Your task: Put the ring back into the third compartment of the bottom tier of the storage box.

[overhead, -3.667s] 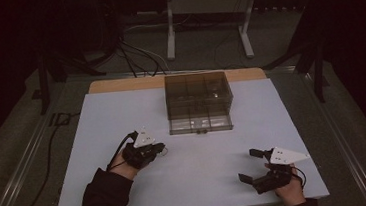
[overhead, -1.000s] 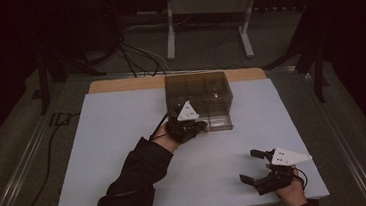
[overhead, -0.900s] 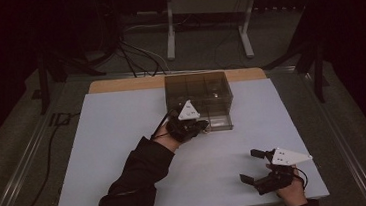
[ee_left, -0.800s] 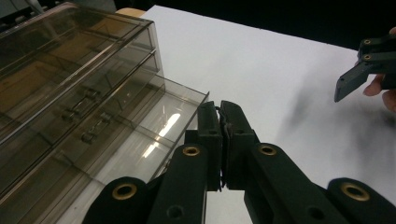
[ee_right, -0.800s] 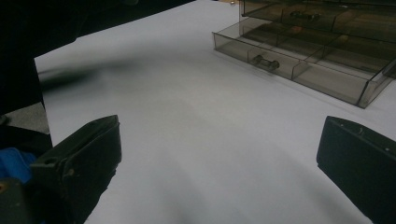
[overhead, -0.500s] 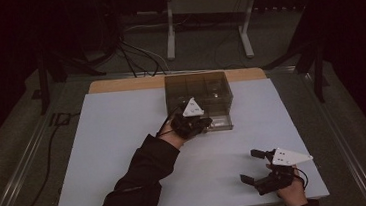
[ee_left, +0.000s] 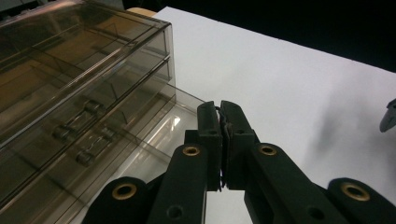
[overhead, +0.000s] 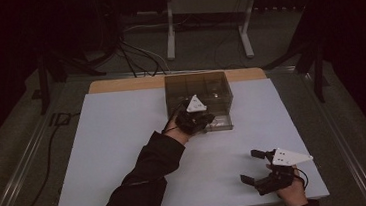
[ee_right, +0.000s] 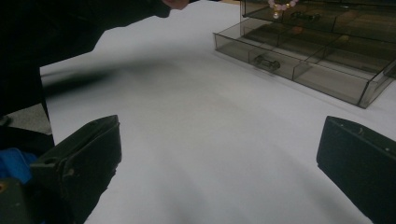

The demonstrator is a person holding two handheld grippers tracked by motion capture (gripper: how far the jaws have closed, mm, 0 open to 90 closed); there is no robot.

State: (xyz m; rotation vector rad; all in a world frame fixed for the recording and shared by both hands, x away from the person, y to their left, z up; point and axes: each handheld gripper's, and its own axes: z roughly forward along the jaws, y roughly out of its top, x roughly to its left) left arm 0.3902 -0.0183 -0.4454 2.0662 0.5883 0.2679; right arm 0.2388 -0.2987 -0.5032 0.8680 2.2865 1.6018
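Note:
A smoky see-through drawer box (overhead: 197,89) stands at the back middle of the white table (overhead: 105,155), its bottom drawer (overhead: 220,123) pulled out toward me. My left gripper (overhead: 206,118) hovers over that drawer's left part. In the left gripper view it (ee_left: 220,109) is shut, with a thin cord pinched between the pads, above the drawer (ee_left: 154,140). Pink beads (ee_right: 280,5) of a bracelet hang at the box's front in the right gripper view. My right gripper (overhead: 251,166) rests open at the front right, nothing between its jaws (ee_right: 219,140).
The box has stacked drawers with small bar handles (ee_left: 88,109), and the open drawer (ee_right: 299,65) is split into compartments. A dark sleeve (overhead: 142,182) crosses the table's middle. A metal stand (overhead: 203,11) and cables (overhead: 117,58) lie on the floor behind the table.
The left gripper went from the table's left side up to the drawer box, then edged a little further right over the open drawer. The right gripper has stayed put.

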